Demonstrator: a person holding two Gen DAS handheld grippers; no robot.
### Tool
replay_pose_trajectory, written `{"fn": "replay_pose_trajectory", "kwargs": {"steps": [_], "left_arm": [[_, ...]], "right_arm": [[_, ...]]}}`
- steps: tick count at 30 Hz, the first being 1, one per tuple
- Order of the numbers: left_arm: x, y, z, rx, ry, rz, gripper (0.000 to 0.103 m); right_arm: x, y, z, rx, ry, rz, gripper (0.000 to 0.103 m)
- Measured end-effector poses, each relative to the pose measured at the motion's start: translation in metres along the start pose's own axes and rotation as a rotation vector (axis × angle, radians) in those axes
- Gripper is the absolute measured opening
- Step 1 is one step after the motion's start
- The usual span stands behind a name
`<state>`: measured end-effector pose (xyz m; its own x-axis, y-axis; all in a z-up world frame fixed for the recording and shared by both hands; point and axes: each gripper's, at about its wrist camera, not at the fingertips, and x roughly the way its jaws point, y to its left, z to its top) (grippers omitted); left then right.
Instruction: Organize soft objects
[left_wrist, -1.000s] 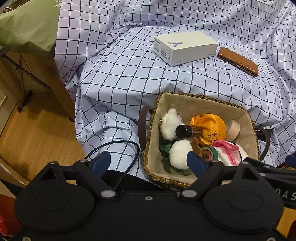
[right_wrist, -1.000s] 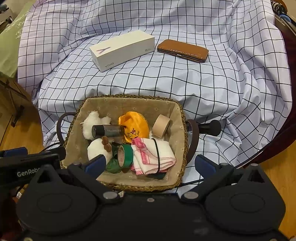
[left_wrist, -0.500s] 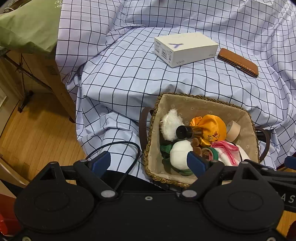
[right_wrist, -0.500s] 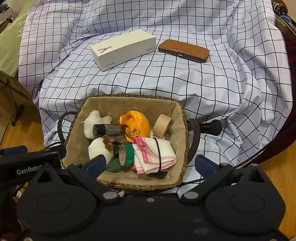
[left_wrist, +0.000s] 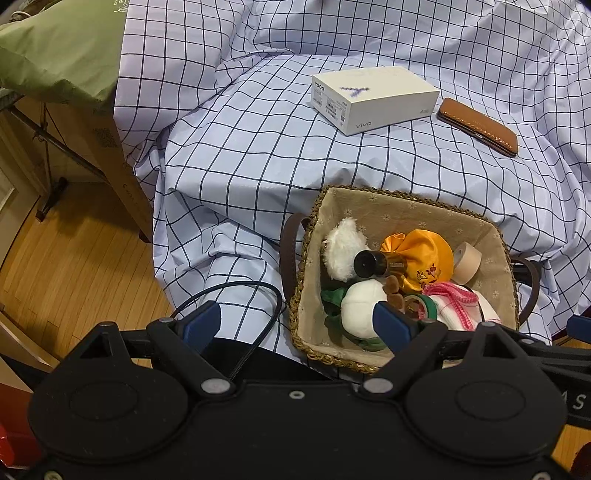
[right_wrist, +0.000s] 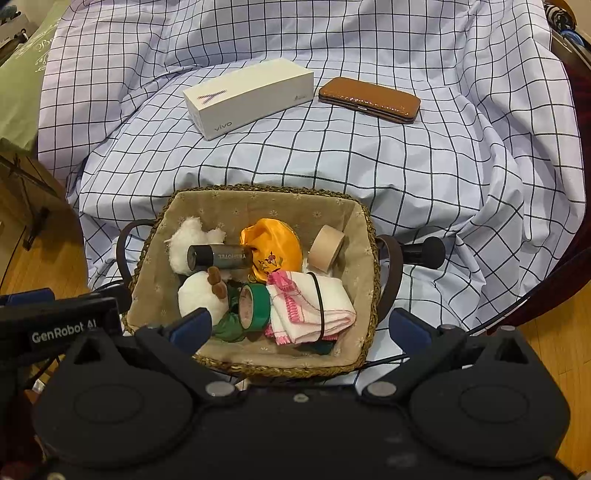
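A woven basket (right_wrist: 370, 258) (left_wrist: 306, 258) with a beige lining sits near the front edge of the checked cloth. In it lie a fluffy white ball (right_wrist: 186, 238), a white plush toy (right_wrist: 195, 291), an orange satin pouch (right_wrist: 273, 240), a folded white and pink cloth (right_wrist: 314, 306), a dark tube (right_wrist: 219, 256), green tape (right_wrist: 255, 306) and beige tape (right_wrist: 325, 248). My right gripper (right_wrist: 297, 328) is open, above the basket's near rim. My left gripper (left_wrist: 295, 325) is open, at the basket's near left corner.
A white phone box (right_wrist: 247, 96) and a brown leather case (right_wrist: 369, 99) lie on the checked cloth (right_wrist: 406, 170) behind the basket. A black cable (left_wrist: 236, 295) loops left of the basket. Wooden floor (left_wrist: 74, 258) and a green cover (left_wrist: 62, 48) lie at the left.
Both grippers have drifted slightly forward; the basket sits a little nearer in both views. Nothing in the basket has moved.
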<state>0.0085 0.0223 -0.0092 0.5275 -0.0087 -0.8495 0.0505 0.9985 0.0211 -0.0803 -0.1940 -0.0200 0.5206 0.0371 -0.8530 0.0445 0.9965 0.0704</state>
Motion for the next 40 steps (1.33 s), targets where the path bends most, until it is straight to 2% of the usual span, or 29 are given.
{"fn": "replay_pose_trajectory", "kwargs": {"steps": [40], "left_arm": [[0.0,0.0,-0.0009,-0.007,-0.005,0.004,0.087]], "right_arm": [[0.0,0.0006,0.0,0.002,0.003,0.003,0.103]]}}
